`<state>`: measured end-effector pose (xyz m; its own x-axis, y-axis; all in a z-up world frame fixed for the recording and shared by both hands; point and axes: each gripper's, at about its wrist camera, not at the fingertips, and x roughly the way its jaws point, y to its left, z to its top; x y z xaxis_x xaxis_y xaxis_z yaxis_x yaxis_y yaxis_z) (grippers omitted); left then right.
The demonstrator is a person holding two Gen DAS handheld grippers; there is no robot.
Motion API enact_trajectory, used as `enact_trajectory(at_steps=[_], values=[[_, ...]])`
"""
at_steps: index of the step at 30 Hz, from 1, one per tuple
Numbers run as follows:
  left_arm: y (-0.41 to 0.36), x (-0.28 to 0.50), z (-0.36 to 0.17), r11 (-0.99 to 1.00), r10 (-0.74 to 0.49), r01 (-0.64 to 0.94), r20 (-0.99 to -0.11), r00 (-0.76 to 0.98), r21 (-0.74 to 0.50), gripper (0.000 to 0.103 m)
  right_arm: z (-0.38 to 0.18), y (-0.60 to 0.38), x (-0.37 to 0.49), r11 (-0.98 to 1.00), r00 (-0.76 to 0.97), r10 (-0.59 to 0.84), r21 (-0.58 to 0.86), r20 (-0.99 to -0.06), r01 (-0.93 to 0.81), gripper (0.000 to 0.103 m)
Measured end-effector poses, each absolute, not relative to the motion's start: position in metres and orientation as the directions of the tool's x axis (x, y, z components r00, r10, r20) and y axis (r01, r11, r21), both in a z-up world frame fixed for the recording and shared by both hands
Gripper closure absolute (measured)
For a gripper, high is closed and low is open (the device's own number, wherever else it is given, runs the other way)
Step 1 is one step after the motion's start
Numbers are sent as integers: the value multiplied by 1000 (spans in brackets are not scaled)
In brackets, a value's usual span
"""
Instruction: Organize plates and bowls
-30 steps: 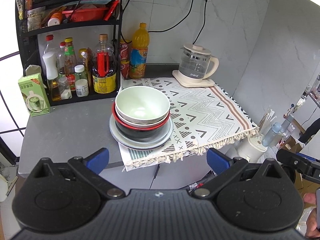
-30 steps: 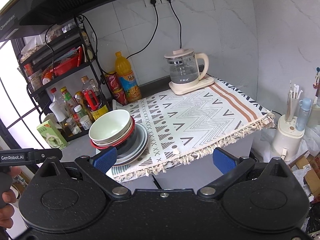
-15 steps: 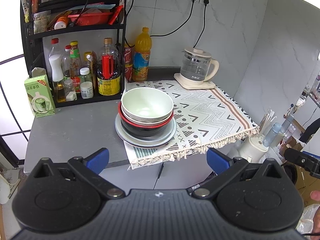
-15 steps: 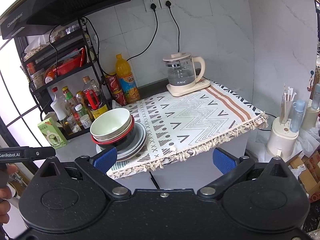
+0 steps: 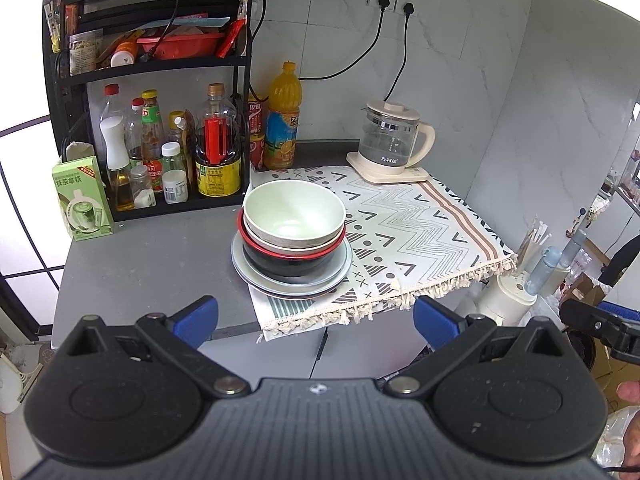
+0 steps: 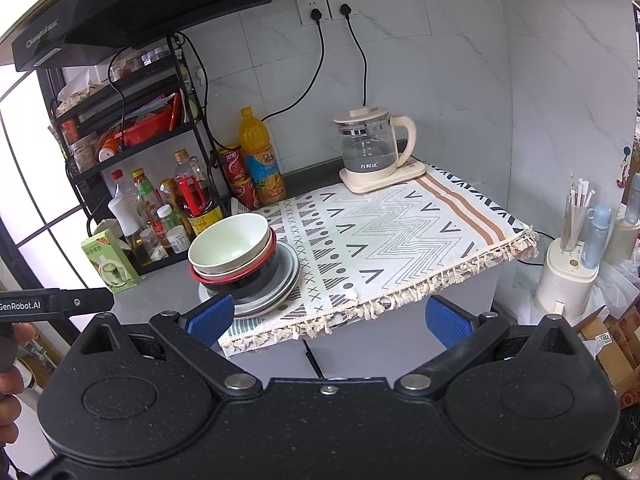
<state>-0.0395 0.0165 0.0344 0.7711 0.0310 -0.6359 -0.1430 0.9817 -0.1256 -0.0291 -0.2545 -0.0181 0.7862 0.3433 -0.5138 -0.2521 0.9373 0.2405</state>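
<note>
Bowls stacked on plates, frame centre.
My left hand-held gripper (image 5: 316, 314) and right hand-held gripper (image 6: 326, 316) gape wide, empty; pale green bowl (image 5: 294, 210) tops the stack.

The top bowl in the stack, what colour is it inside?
Pale green top bowl, clearest in the left wrist view.

My left wrist camera looks forward and down from in front of the counter's (image 5: 152, 256) left part, set back from its edge. My right wrist camera sits further right, angled leftward across the patterned cloth (image 6: 400, 232). Both views share the stacked dishes (image 5: 294, 240) (image 6: 240, 264), the kettle (image 5: 390, 140) (image 6: 370, 148) and the bottle rack (image 5: 152, 80)
</note>
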Motion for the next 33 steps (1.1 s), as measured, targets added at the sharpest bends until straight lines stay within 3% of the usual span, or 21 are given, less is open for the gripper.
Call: enact_trajectory(at_steps=[33], values=[[18,-41,31,981,34,-148,-645,764,-124,0,-22,-255,-29,942,785,334,218,-522,-256,0]])
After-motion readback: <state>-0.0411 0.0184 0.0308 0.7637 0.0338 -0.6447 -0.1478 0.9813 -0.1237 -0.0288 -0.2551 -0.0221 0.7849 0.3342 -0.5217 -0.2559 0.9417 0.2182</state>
